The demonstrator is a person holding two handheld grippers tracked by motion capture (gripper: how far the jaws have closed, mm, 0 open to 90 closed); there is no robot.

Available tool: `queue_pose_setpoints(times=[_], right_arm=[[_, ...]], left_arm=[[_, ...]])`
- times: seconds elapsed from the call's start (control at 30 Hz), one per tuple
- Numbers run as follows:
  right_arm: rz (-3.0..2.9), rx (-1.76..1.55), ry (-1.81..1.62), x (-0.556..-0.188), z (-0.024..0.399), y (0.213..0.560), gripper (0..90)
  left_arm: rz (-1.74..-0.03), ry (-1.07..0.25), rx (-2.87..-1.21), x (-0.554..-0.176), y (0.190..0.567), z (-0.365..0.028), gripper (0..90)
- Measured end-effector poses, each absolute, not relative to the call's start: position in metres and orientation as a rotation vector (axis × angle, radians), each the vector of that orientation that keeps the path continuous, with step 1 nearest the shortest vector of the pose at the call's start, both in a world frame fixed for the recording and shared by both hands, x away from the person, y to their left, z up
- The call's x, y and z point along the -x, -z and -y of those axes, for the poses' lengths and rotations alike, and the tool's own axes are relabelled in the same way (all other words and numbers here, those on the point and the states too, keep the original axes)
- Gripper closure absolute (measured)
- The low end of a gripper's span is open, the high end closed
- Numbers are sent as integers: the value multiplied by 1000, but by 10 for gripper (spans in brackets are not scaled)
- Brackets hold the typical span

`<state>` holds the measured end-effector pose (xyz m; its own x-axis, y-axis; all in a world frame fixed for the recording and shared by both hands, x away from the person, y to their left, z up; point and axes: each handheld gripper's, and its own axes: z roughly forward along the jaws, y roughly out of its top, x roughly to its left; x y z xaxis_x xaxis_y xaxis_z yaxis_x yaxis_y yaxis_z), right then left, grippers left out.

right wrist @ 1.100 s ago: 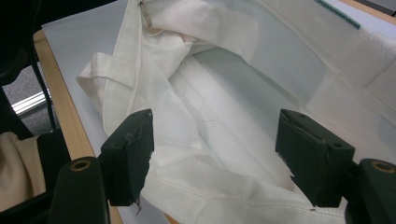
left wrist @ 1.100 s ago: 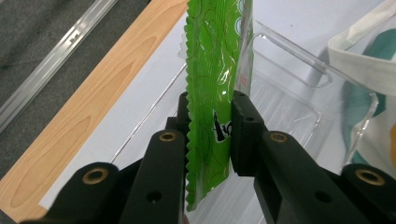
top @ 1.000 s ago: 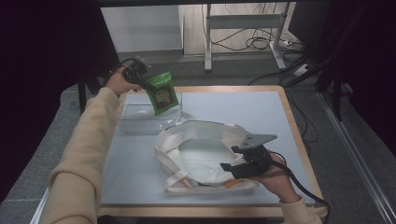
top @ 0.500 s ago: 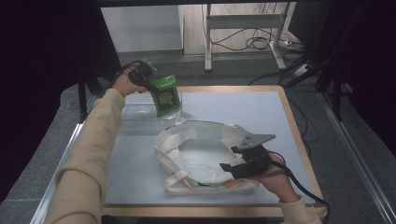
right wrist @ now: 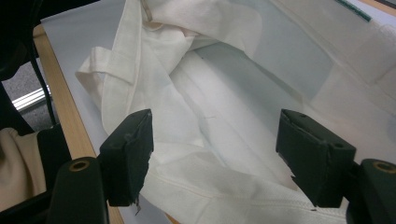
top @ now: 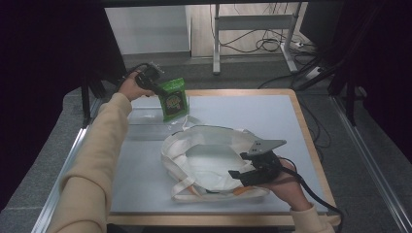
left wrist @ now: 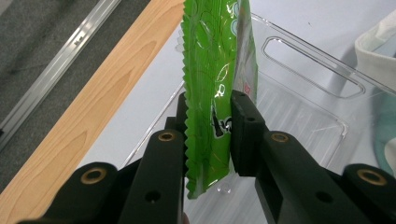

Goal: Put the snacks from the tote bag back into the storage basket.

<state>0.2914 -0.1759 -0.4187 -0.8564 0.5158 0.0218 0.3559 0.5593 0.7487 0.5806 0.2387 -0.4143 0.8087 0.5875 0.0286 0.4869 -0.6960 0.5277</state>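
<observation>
My left gripper [top: 159,90] is shut on a green snack packet [top: 174,99], which hangs upright above the back left of the table. In the left gripper view both pads pinch the packet [left wrist: 210,93] near its crimped edge, over a clear plastic tray [left wrist: 303,98]. A white tote bag [top: 209,155] lies open in the middle of the table. My right gripper [top: 240,166] rests at the bag's near right rim with its jaws wide apart. The right gripper view shows the bag's cloth [right wrist: 224,93] beneath the right gripper [right wrist: 215,140], and the pads do not press on it.
The clear tray [top: 145,119] sits at the back left of the grey table top [top: 272,116], which has a wooden border. Beyond the far edge are a metal frame and cables on the floor. A metal rail runs along the left side.
The left gripper has shifted slightly to the right with the green packet. The right gripper and the bag have stayed put.
</observation>
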Motion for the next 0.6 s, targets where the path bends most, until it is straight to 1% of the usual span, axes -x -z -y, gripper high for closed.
queue_pose_setpoints(times=[0.2, 0.4, 0.43, 0.53, 0.6], right_arm=[[-2599, -736, -1172, -292, 176, 419, 275], [-2602, -736, -1168, -292, 175, 420, 275], [-2602, -738, -1169, -292, 175, 420, 275], [-2603, -737, -1168, -292, 175, 420, 275], [-2604, -736, -1167, -292, 175, 420, 275]], left_arm=[[-804, -315, -2462, -583, 417, -237, 745], [-796, -369, -2439, -585, 417, -232, 684], [-800, -372, -2429, -585, 417, -232, 664], [-824, -392, -2403, -586, 417, -230, 513], [-838, -423, -2367, -587, 414, -230, 448]])
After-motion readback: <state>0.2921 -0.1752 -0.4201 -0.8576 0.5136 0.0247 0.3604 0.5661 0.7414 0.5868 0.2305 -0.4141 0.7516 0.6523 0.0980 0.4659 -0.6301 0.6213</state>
